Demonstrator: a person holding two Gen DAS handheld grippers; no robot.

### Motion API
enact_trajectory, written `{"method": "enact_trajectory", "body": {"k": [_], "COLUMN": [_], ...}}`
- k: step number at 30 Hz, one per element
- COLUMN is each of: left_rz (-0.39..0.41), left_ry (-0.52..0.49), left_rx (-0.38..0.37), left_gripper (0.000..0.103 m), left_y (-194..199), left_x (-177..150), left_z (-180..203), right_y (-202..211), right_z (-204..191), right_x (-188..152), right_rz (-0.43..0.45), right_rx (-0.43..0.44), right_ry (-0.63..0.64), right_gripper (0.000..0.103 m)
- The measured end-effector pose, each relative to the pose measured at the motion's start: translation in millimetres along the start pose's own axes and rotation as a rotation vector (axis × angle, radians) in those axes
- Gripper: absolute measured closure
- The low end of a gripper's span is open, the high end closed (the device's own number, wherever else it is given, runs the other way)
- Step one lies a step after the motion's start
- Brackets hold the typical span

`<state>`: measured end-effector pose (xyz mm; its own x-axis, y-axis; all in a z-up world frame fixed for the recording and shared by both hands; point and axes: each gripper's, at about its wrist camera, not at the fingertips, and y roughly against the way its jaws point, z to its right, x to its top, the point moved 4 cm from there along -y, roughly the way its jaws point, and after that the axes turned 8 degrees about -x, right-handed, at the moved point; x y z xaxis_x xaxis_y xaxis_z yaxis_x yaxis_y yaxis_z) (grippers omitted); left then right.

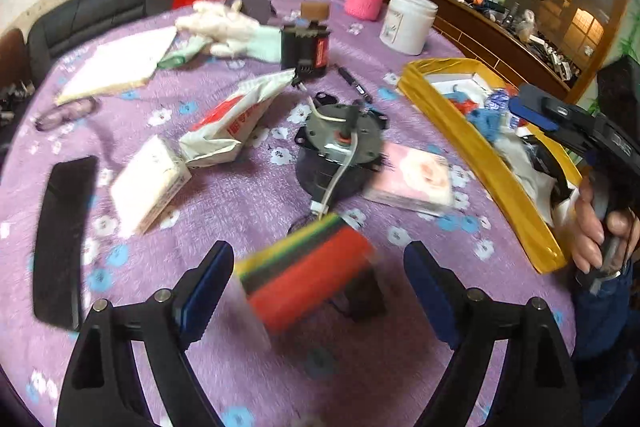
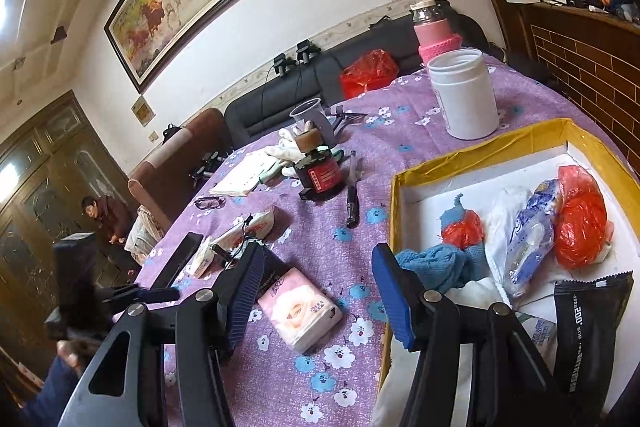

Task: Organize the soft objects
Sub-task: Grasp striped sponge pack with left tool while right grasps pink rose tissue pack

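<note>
The left gripper [image 1: 318, 291] has its fingers spread wide, a blurred stack of sponges [image 1: 308, 275] lying between them on the purple tablecloth [image 1: 248, 203], touching neither. The right gripper [image 2: 316, 291] is likewise spread, above a pink tissue pack [image 2: 298, 309]. Farther right, the yellow-rimmed box [image 2: 394, 211] holds blue cloth [image 2: 436, 267] and bags.

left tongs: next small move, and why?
Probably close the left tongs on the striped sponge. It sits between the open fingers, apparently not yet gripped, though blurred. The yellow-rimmed box already holds other soft items, its likely destination.
</note>
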<state>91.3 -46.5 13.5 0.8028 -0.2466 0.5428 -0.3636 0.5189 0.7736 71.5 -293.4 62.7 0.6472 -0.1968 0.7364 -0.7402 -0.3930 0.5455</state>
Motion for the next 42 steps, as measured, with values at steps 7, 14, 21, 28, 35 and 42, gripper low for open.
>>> {"method": "enact_trajectory", "body": {"k": [7, 14, 21, 28, 35, 42], "left_rz": [-0.059, -0.017, -0.003, 0.018, 0.113, 0.14], "left_ry": [0.039, 0.023, 0.086, 0.16, 0.336, 0.271], "left_rx": [-0.149, -0.056, -0.035, 0.009, 0.328, 0.378], "left_gripper": [0.017, 0.038, 0.028, 0.06, 0.06, 0.06], "left_y": [-11.3, 1.2, -13.0, 6.1, 37.8, 32.3], "left_x": [-17.6, -37.3, -25.1, -39.1, -86.5, -85.5], "left_z": [-7.2, 4.3, -16.9, -16.1, -30.4, -32.2], "right_y": [-0.2, 1.7, 0.1, -16.3, -31.2, -81.8], "right_z": [5.7, -3.6, -19.3, -48.5, -79.4, -97.1], "right_x": [2.7, 1.1, -4.1, -24.6, -37.7, -42.9], "right_rz": [-0.006, -0.004, -0.009, -0.082, -0.175, -0.328], "right_rx": [0.006, 0.03, 0.073, 0.128, 0.064, -0.194], "right_ry": [-0.031, -0.001, 0.066, 0.211, 0.33, 0.674], "right_gripper": [0.042, 0.042, 0.042, 0.04, 0.03, 0.026]}}
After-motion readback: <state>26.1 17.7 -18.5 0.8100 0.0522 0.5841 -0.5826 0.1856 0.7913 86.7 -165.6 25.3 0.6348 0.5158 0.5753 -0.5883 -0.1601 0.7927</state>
